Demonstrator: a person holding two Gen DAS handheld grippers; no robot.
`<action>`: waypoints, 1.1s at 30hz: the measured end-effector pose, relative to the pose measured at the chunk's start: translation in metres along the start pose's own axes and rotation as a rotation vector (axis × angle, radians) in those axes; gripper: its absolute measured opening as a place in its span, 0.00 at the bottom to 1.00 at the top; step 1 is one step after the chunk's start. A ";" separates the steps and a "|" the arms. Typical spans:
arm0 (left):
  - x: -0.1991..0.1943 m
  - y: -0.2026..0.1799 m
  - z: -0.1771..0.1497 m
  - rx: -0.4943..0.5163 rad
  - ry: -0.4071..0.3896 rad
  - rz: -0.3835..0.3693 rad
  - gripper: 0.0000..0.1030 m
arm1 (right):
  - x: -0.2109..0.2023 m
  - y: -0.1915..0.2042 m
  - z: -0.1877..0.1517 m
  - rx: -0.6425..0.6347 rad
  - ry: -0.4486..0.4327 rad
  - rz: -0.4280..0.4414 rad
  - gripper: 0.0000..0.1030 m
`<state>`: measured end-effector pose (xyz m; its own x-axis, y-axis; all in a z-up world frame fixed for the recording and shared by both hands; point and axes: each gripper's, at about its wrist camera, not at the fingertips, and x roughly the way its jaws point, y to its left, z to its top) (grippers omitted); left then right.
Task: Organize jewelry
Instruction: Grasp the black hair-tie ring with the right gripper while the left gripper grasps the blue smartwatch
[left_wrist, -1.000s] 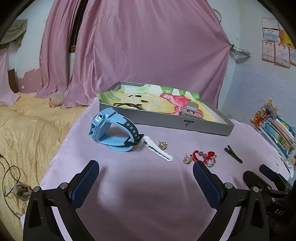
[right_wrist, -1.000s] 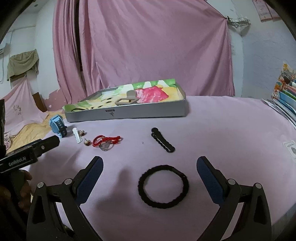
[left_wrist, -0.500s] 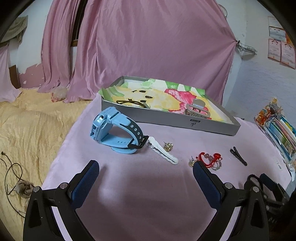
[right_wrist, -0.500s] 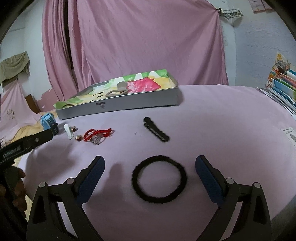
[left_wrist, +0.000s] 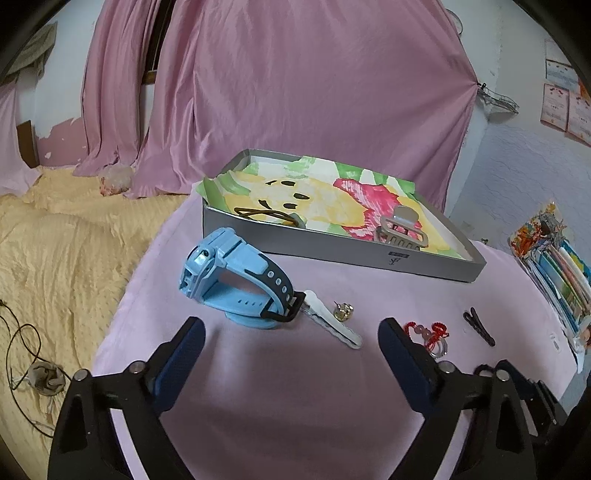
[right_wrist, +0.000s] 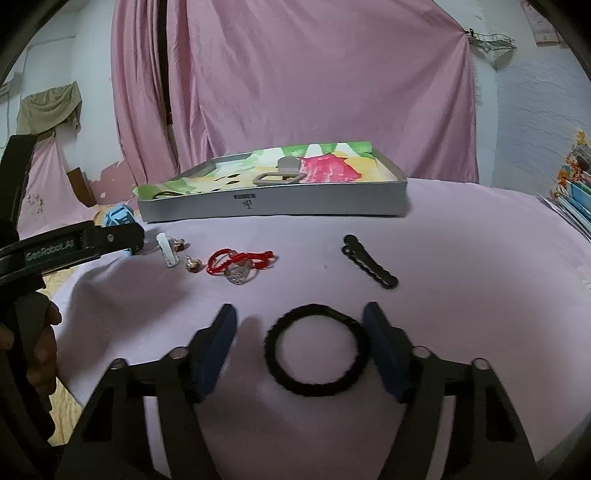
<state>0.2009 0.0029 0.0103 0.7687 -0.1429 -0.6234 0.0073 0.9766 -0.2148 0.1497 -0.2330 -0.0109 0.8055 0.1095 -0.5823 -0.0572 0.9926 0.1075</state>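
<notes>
A fuzzy black hair tie lies flat on the pink cloth between the fingers of my right gripper. The gripper is open but narrowed; its right pad touches the tie's edge and the left pad stands apart. My left gripper is open and holds nothing, just short of a blue watch, a white clip and a gold earring. A red bracelet and a black clip lie further out. The grey box at the back holds a grey claw clip and a brown hair tie.
A stack of colourful books sits at the table's right edge. A yellow blanket with a cable lies to the left. In the right wrist view a hand holds the left gripper's body.
My right gripper has moved forward over the black hair tie and its fingers have come closer together around it. My left gripper has edged nearer to the watch and the clip.
</notes>
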 end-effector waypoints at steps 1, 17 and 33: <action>0.001 0.001 0.001 -0.006 0.005 -0.004 0.88 | 0.000 0.002 0.000 -0.003 0.000 0.006 0.59; 0.016 0.005 0.014 -0.046 0.031 0.002 0.52 | 0.008 0.022 -0.001 -0.070 -0.012 0.057 0.45; 0.019 0.002 0.015 -0.042 0.023 0.015 0.23 | 0.008 0.019 -0.001 -0.103 -0.007 0.064 0.39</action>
<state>0.2249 0.0048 0.0088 0.7537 -0.1322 -0.6438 -0.0316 0.9711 -0.2364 0.1550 -0.2133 -0.0141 0.8025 0.1725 -0.5711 -0.1685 0.9839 0.0604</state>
